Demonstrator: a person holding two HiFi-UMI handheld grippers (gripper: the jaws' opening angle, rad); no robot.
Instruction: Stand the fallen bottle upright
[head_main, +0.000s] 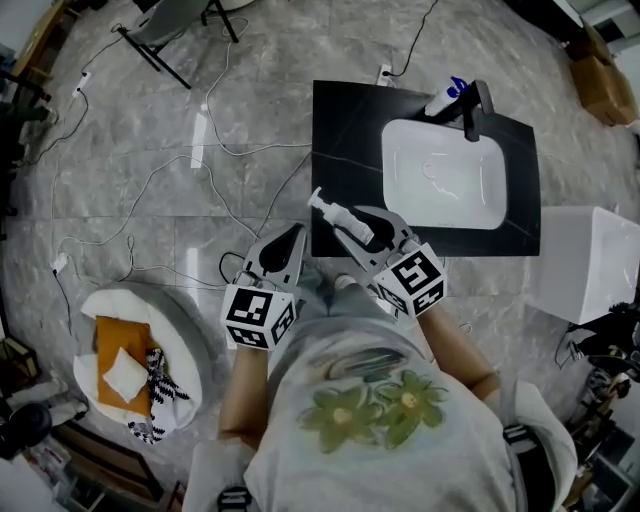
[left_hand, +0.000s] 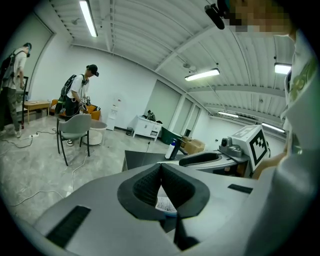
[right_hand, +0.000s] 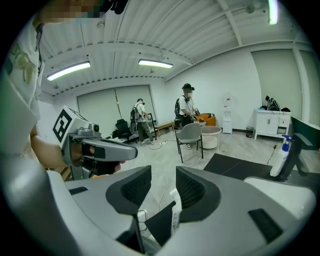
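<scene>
Where one counter (head_main: 340, 130) stands, two bottles (head_main: 350, 225) (head_main: 445, 98) rest.

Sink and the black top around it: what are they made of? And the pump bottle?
Sink: smooth white with a soft shine, so probably ceramic. Countertop: black with faint pale veins, likely stone or a stone-look slab. Pump bottle: white and smooth, probably plastic.

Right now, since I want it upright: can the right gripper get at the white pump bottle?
Probably yes: the right gripper, jaws apart, sits right beside the pump bottle at the counter corner, nothing between.
</scene>
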